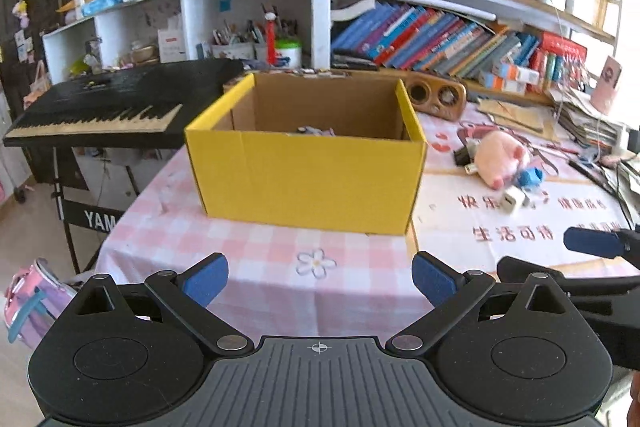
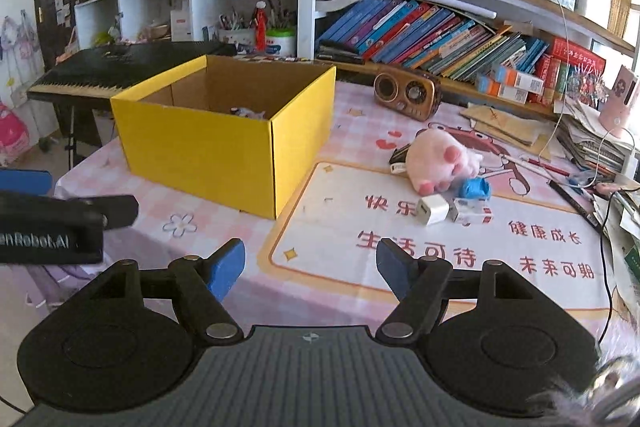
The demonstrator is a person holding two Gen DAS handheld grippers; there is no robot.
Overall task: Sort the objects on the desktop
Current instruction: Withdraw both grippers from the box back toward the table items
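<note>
An open yellow cardboard box (image 1: 304,171) stands on the pink checked table, with a small item (image 1: 316,131) inside; the box also shows in the right wrist view (image 2: 200,155). A pink plush pig (image 2: 440,157), a blue toy (image 2: 474,189), a white charger cube (image 2: 432,209) and a small white box (image 2: 470,213) lie right of the yellow box. My left gripper (image 1: 320,279) is open and empty, in front of the yellow box. My right gripper (image 2: 310,267) is open and empty, short of the loose items.
A wooden radio (image 2: 408,95) stands behind the plush. Bookshelves (image 2: 440,31) line the back. A black keyboard (image 1: 100,107) stands left of the table. Papers and cables (image 2: 592,147) pile up at the right edge. A pink bag (image 1: 32,303) sits on the floor at left.
</note>
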